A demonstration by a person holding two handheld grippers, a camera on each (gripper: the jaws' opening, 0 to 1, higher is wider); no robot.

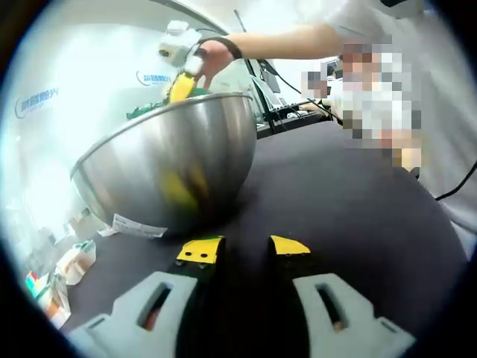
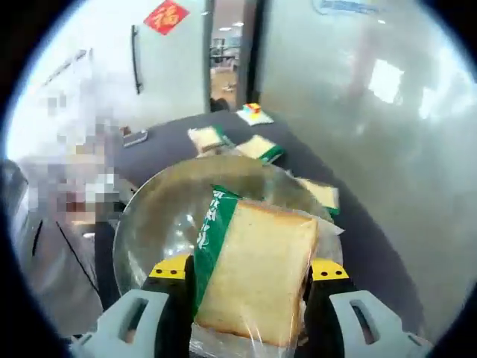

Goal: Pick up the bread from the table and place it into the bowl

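one bread [image 2: 257,272], one bowl [image 2: 164,216]

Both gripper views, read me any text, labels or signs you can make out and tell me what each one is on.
Red diamond-shaped paper sign on the pale wall: one gold character, too blurred to read.
Green band of the clear-wrapped bread slice in the right claw: white characters, blurred.
White sticker on the shiny steel bowl: print too small.
Blue lettering on the frosted wall: unreadable.
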